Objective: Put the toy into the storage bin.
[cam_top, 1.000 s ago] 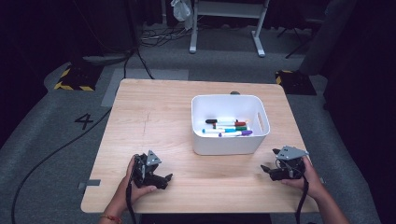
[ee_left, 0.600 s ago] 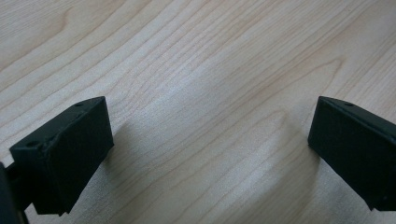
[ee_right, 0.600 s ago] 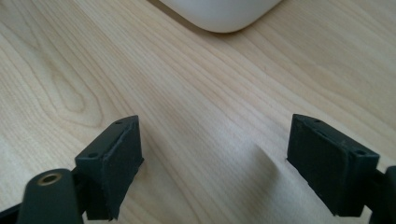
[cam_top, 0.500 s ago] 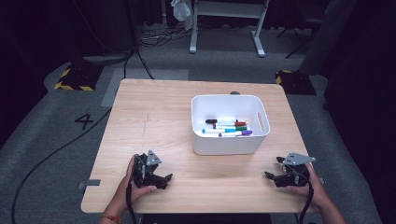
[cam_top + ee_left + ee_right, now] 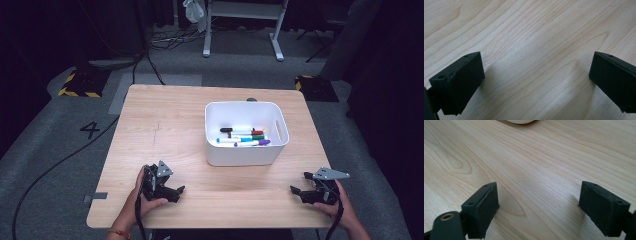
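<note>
My right claw (image 5: 299, 191) has drawn back from the white bin (image 5: 246, 155) toward the table's (image 5: 165, 120) near right corner, jaws spread wide and empty, while my left claw (image 5: 176, 192) stays near-left of the bin, equally wide and empty.

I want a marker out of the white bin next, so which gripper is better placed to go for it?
Probably the right gripper: it's open, empty, and nearer the white bin, whose markers lie toward that side. The left gripper is open too, but farther.

High view: overhead, facing forward-down over whole table (image 5: 165, 125). Both gripper views: close, low, facing bare wood; table shared by all.
</note>
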